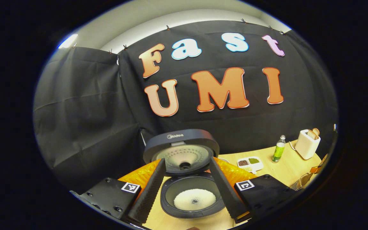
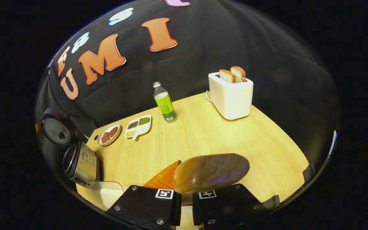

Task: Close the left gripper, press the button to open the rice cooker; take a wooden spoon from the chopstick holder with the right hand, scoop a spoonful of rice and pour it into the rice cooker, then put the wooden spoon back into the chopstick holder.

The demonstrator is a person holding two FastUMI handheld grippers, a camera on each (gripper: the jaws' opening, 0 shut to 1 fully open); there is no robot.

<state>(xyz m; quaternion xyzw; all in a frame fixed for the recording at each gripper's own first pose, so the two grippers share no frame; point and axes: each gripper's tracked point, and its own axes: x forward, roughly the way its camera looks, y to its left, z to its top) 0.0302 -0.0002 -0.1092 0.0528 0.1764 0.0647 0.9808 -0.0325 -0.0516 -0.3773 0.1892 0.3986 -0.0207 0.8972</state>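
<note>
- Two grippers in play. Left gripper [image 1: 188,188]: fingers spread wide, holding nothing, hovering in front of the rice cooker [image 1: 188,195].
- Rice cooker lid [image 1: 181,150] is up; inner pot shows a white layer of rice [image 1: 195,199] at the bottom. Cooker sits at the desk's [image 2: 203,137] left end, near the booth wall.
- Right gripper [image 2: 184,198]: fingers narrow, clamped on the wooden spoon [image 2: 211,172]. Spoon bowl sticks out just past the fingers, over the desk's front edge; whether it carries rice I cannot tell.
- In the right gripper view, a clear container [image 2: 105,193] with white contents sits at the desk's front-left corner, next to the cooker's metal body.
- Toward the back edge: round dish [image 2: 108,134] and a divided tray [image 2: 138,126] of grains side by side, then a green bottle [image 2: 164,103] upright.
- White toaster [image 2: 231,95] with two bread slices [image 2: 233,75] at the back-right corner.
- Chopstick holder: something wire-like at the desk's right edge in the left gripper view, too small to confirm.
</note>
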